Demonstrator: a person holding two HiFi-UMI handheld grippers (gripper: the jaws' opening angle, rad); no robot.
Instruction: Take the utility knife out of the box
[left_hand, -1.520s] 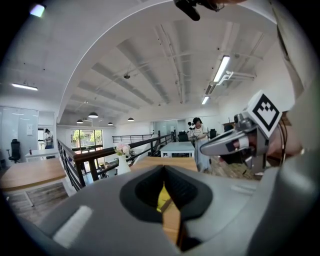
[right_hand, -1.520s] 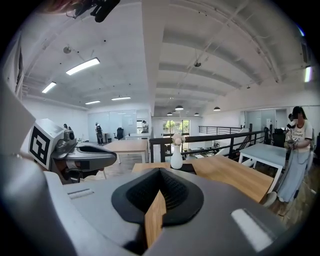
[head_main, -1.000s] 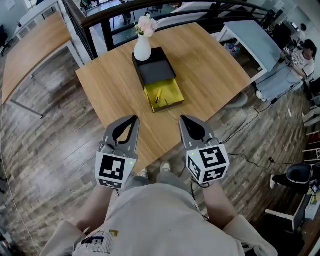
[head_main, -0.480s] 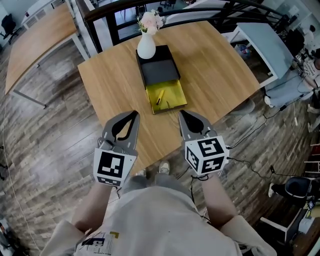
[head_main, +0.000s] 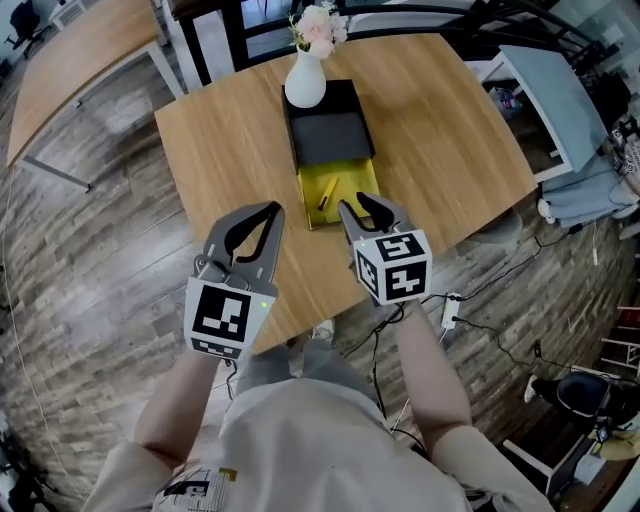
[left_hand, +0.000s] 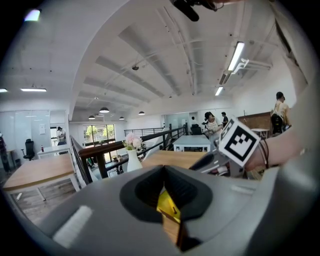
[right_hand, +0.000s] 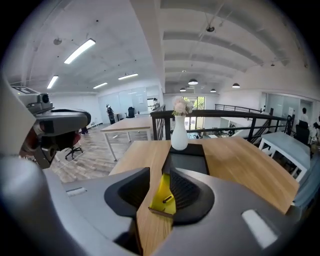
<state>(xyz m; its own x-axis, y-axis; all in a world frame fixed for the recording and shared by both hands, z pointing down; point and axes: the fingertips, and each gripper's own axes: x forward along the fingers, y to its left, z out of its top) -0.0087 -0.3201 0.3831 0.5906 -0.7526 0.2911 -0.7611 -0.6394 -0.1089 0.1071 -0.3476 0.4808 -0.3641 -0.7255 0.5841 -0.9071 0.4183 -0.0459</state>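
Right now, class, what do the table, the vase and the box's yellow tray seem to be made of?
The table looks like wood or wood-look laminate, with grain lines. The vase is probably glazed ceramic: smooth white, slight sheen. The yellow tray is unclear, perhaps card or plastic: flat colour, thin walls.

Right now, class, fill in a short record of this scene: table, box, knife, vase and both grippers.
table: wooden
box: black, its yellow drawer pulled open
utility knife: lying in the drawer, untouched
vase: white, holding flowers, on the box's far end
left gripper: jaws together, empty
right gripper: jaws opening, holding nothing
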